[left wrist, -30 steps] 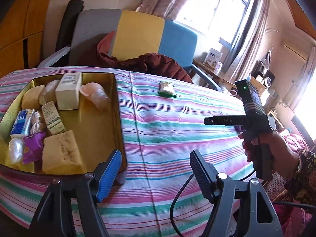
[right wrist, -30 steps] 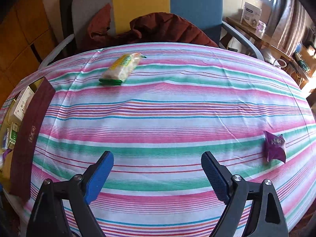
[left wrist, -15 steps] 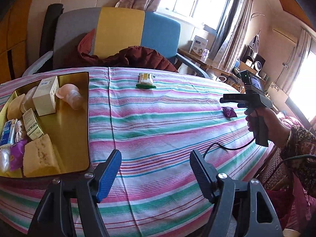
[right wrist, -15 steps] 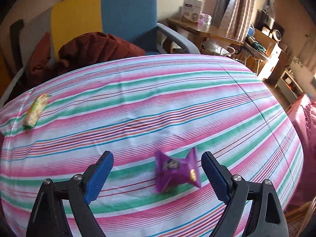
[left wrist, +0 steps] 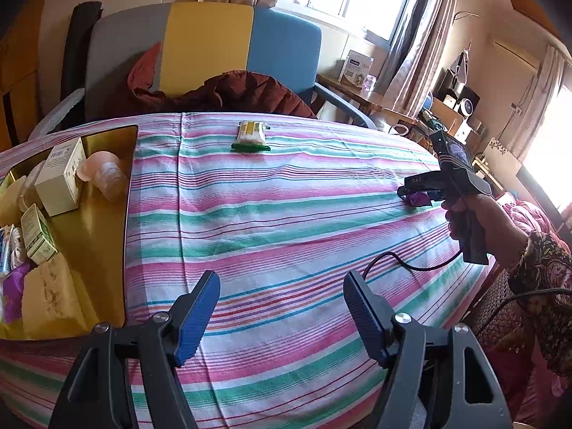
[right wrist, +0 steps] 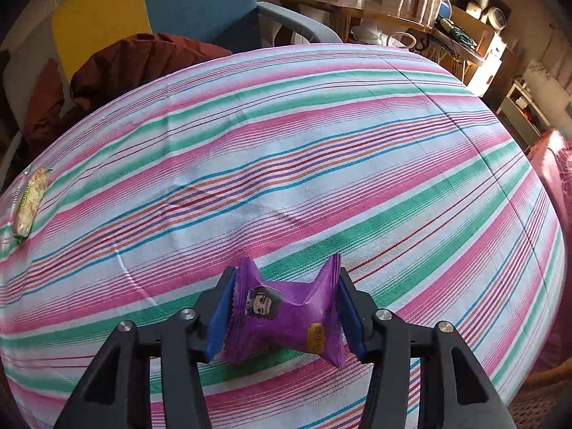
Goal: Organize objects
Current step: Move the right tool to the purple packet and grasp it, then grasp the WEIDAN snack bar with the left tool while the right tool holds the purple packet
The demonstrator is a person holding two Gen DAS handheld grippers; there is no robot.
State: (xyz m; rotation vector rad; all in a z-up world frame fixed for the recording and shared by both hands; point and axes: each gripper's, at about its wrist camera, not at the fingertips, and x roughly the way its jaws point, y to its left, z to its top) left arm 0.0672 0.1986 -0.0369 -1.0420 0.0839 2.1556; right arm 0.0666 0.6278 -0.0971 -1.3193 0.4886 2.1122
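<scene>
Striped cloth in pink, green and white (right wrist: 321, 143) covers the table, with a grey, yellow and blue chair (left wrist: 207, 43) and a rust-red jacket (left wrist: 232, 93) at the far side. On the table's right part, the right gripper (right wrist: 286, 316) pinches a purple candy packet (right wrist: 286, 316) between its blue pads (right wrist: 220, 312), one crimped end against each pad. The left gripper (left wrist: 280, 316) hangs over the near edge with its fingers spread wide and nothing between them. A gold tray (left wrist: 103, 214) at the left holds small boxes, a sponge and bottles. A green-edged snack packet (left wrist: 250, 136) lies at the far side, well apart from both grippers.
</scene>
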